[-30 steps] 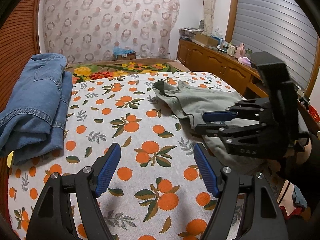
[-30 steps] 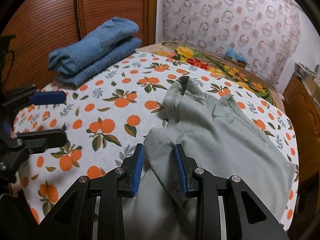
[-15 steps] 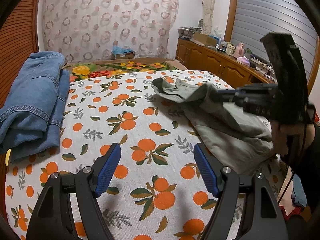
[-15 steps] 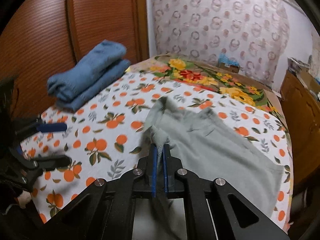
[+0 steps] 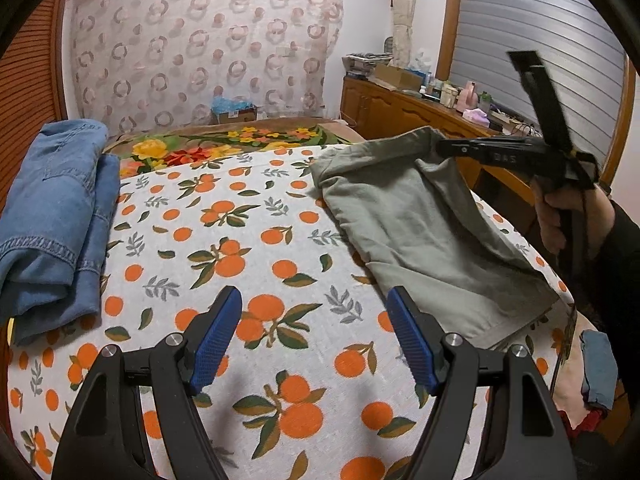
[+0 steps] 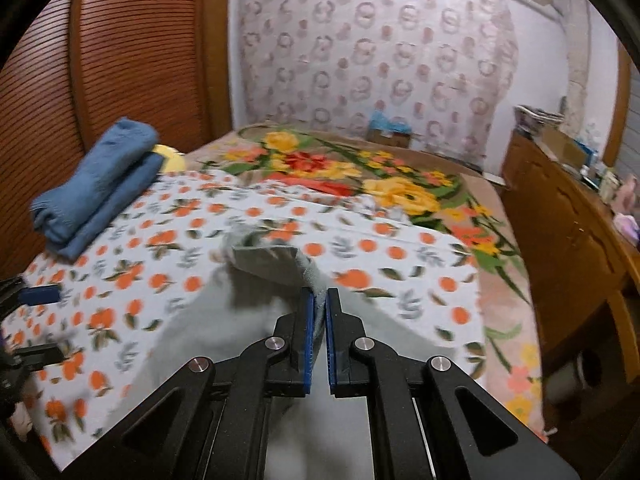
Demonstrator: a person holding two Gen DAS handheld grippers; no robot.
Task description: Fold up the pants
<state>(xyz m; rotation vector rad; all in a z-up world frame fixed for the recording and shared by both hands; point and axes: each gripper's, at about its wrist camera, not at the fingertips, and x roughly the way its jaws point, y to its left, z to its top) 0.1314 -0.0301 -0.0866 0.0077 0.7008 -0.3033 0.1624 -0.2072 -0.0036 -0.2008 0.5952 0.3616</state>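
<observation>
Pinches a bunched edge of the grey-green pants [image 5: 420, 232] in the right gripper [image 6: 318, 300], pads clenched tight on the cloth. Differs from a second ago: then stood parted around that same edge, with the cloth lying flat on the orange-print bedsheet [image 5: 240, 248]. Now holds the edge raised off the bed, toward the far right, so that the rest drapes down in a slope from the pinch to the near right of the bed. Keeps the left gripper [image 5: 314, 320] wide and released, grasping nothing, low over bare sheet at the near side, just left of the pants and apart from them. Leaves the folded blue jeans [image 5: 52, 208] where they were, on the left, well apart.

Reads, as a judgement, as a grasp made and a lift under way: an opening step toward spreading or doubling the pants, with no fold laid yet. Probably calls next for the left gripper to take a second point on the cloth.

Cannot tell which part of the pants sits in the pinch, waistband or hem: blurred in the right wrist view, and covered by the black fingers in the left one. Cannot follow the near end of the pants clearly where it reaches the bed's right edge. Shows only part of the hand [image 5: 560, 216] on the right gripper's handle.
</observation>
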